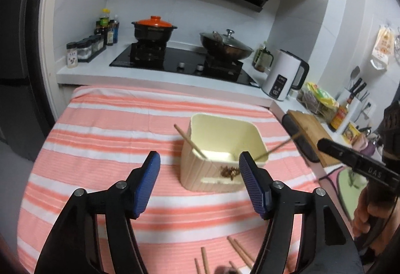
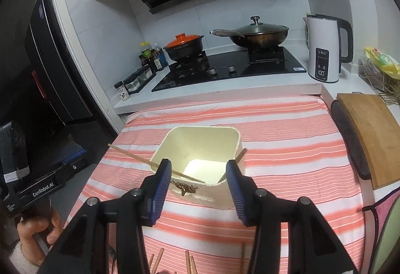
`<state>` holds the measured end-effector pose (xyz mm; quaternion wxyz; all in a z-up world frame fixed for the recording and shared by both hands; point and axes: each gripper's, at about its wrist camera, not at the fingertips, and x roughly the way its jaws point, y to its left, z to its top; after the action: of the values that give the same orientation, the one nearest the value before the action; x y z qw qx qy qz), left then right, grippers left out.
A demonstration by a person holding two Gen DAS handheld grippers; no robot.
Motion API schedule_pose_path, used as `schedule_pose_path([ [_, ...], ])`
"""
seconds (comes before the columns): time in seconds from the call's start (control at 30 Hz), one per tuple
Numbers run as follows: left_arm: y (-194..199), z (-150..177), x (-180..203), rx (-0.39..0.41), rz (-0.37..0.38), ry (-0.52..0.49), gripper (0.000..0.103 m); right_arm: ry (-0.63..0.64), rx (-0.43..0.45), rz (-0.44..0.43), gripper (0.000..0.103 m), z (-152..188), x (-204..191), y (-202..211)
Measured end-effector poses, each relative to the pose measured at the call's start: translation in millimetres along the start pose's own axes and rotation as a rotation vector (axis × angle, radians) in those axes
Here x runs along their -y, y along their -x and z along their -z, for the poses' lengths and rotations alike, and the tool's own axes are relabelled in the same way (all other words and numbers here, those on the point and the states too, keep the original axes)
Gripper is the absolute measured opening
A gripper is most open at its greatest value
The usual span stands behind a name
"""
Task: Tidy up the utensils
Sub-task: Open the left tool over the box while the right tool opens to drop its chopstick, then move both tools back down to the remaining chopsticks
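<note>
Matt cream plastic holder (image 2: 200,149), wooden chopsticks (image 2: 155,164), striped woven cloth (image 2: 287,139)

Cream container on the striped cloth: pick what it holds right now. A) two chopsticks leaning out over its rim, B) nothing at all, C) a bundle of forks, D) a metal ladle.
A: the cream container has one chopstick leaning out over its left rim and a second chopstick leaning out over its right rim; no ladle or forks are in it.
</note>
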<state>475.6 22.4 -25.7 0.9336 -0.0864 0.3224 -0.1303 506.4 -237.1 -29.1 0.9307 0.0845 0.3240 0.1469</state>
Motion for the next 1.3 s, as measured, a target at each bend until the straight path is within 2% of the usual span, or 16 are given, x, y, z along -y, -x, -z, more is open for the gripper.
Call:
schedule_pose_path([
  [0.13, 35.6, 48.7, -0.9, -0.043, 0.01, -0.033, 0.08, 0.076, 0.044, 0.021, 0.048, 30.5, -7.6, 35.3],
  [0.27, 61.6, 112.0, 0.4, -0.099, 0.016, -0.039, 0.08, 0.125, 0.07, 0.058, 0.048, 74.7, -6.4, 65.0],
  [0.43, 90.4, 182.0, -7.4, -0.104, -0.006, 0.026, 0.08, 0.156, 0.07, 0.12, 0.048, 147.8, 2.9, 96.6],
  [0.6, 107.6, 235.5, -20.3, -0.126, -0.023, 0.1, 0.08, 0.14, 0.06, 0.229, 0.048, 225.1, 25.5, 127.4],
  [0.8, 106.7, 266.1, -5.6, -0.16, -0.025, 0.065, 0.08, 0.13, -0.019, 0.317, 0.048, 284.1, 48.3, 133.3],
  [0.93, 104.6, 285.2, 11.4, -0.192, -0.039, -0.019, 0.08, 0.136, -0.029, 0.299, 0.048, 306.1, 46.4, 137.2],
  [1.1, 108.1, 305.4, 29.6, -0.198, -0.043, -0.111, 0.08, 0.159, -0.043, 0.264, 0.048, 323.1, 36.4, 136.0],
  [1.3, 100.2, 314.9, 37.7, -0.215, -0.049, -0.152, 0.078, 0.166, -0.064, 0.256, 0.048, 326.4, 33.8, 130.3],
])
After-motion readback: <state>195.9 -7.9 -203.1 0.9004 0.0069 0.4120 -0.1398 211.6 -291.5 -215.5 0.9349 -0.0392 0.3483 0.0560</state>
